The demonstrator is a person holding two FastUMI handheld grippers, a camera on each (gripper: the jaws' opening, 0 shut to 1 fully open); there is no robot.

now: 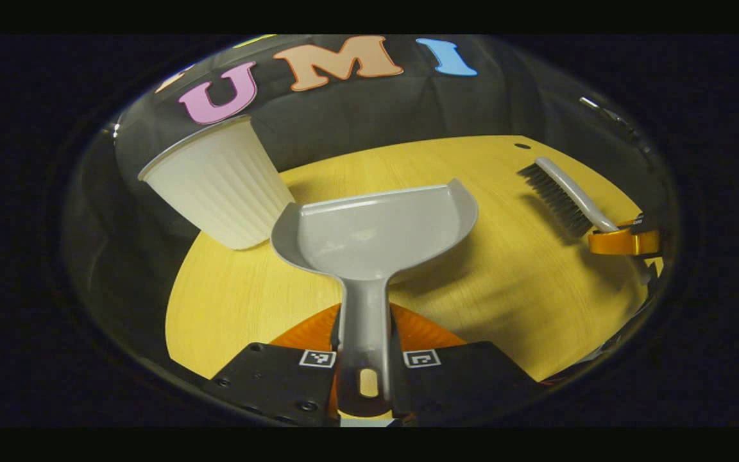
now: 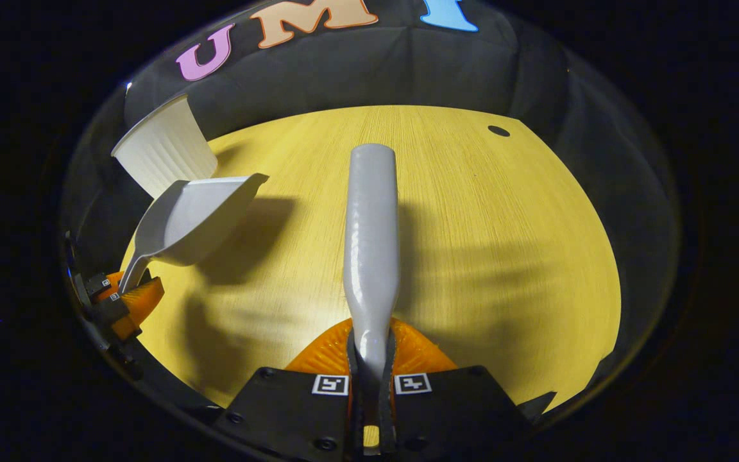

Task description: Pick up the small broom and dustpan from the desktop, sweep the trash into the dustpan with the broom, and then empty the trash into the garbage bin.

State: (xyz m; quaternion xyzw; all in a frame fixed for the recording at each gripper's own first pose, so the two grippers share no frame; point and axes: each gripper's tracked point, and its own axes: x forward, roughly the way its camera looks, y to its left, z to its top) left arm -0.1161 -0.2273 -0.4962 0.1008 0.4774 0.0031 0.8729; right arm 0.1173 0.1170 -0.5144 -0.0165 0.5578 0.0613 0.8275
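While both tools are in hand, we record the following.

Left gripper [image 1: 364, 366]: we see its two fingers pressed together on the handle of the grey plastic dustpan [image 1: 376, 234]; the handle runs straight out along the fingers and the pan's open mouth faces away from the camera.

Right gripper [image 2: 369, 378]: we see its fingers clamped on the handle of the small grey plastic broom [image 2: 371, 237], whose long axis points straight ahead along the fingers. In the left gripper view the same broom [image 1: 565, 196] shows its dark bristles hanging on the underside, above the desktop.

Desktop: the round yellow wood-grain desktop [image 2: 472, 224] lies below both tools; shadows under each suggest to us that both are lifted off it.

Bin: the white ribbed plastic cup-shaped garbage bin [image 1: 215, 183] stands at the desktop's far left edge, just beside the dustpan's left wall in the left gripper view.

Trash: we can make out no loose trash on the desktop or in the pan, so we judge the pan already tipped out.

Key relation: the bin lies to the left of the dustpan and well apart from the broom, so the left gripper is the nearer one.

Stage: we judge the pickup done, with setting down likely left.
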